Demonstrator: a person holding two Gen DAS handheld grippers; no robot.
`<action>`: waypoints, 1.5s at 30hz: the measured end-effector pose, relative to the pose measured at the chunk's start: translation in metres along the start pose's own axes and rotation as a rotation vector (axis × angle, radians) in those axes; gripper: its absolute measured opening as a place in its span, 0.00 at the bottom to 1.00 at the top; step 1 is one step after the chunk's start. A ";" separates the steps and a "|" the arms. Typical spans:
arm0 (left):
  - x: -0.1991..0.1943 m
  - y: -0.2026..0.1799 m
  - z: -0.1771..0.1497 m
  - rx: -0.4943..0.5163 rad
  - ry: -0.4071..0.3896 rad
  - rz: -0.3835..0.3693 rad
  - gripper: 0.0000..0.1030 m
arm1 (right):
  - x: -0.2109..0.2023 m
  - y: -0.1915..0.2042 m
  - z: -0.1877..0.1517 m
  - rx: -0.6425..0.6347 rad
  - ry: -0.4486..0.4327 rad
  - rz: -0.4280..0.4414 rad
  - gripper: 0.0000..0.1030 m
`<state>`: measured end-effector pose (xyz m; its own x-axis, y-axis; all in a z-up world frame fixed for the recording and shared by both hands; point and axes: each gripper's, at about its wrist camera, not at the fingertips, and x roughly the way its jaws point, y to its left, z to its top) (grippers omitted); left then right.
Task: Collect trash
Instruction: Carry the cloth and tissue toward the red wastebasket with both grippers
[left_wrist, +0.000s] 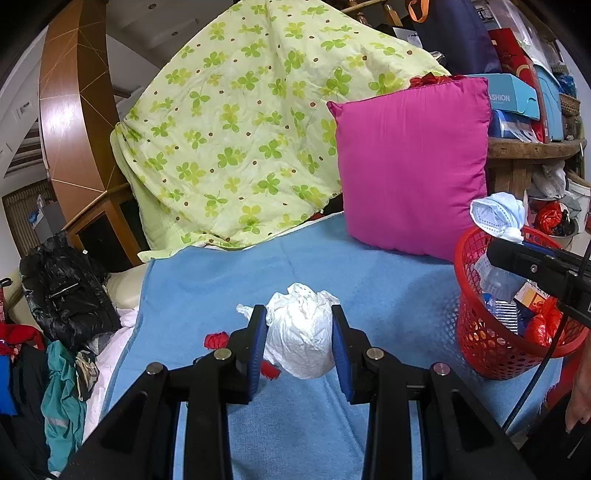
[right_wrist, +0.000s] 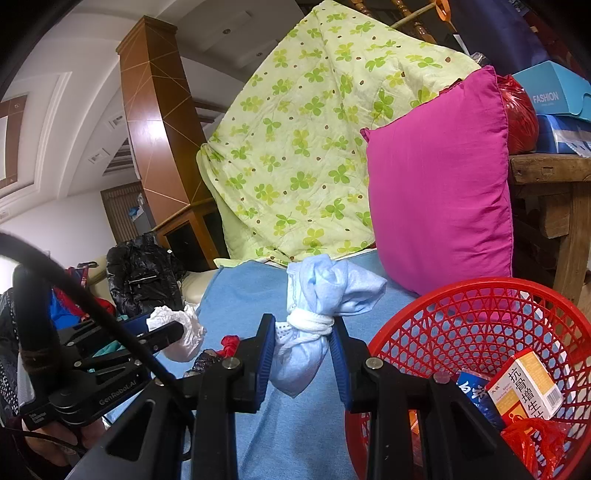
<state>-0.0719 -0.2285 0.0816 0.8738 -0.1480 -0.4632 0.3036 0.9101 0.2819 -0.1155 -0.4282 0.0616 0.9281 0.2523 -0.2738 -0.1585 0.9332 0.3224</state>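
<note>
My left gripper (left_wrist: 299, 325) is shut on a crumpled white plastic bag (left_wrist: 301, 332), just above the blue blanket (left_wrist: 388, 288); it also shows in the right wrist view (right_wrist: 177, 328). My right gripper (right_wrist: 303, 332) is shut on a knotted light-blue face mask bundle (right_wrist: 317, 295), held beside the rim of the red mesh basket (right_wrist: 461, 306). In the left wrist view the mask bundle (left_wrist: 498, 214) hangs over the basket (left_wrist: 480, 332). The basket holds a medicine box (right_wrist: 524, 384), a plastic bottle (left_wrist: 498, 284) and red wrappers (right_wrist: 532, 439). A small red scrap (left_wrist: 216, 339) lies on the blanket by my left fingers.
A magenta pillow (left_wrist: 410, 166) and a green clover quilt (left_wrist: 240, 129) stand behind the blanket. A black jacket (left_wrist: 66, 291) and clothes pile up at left. A wooden table (right_wrist: 546, 173) with blue boxes is at right.
</note>
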 end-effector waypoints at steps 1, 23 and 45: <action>0.000 0.000 0.000 -0.001 -0.001 -0.001 0.34 | 0.000 0.000 0.000 0.000 0.000 0.000 0.30; 0.006 -0.011 0.001 0.009 0.017 -0.041 0.34 | -0.013 -0.003 -0.003 0.021 -0.028 -0.006 0.31; 0.006 -0.024 0.011 0.014 0.014 -0.092 0.34 | -0.031 -0.011 -0.005 0.048 -0.056 -0.046 0.31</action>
<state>-0.0695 -0.2553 0.0811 0.8363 -0.2255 -0.4997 0.3883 0.8872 0.2493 -0.1441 -0.4446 0.0622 0.9515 0.1935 -0.2390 -0.1001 0.9298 0.3543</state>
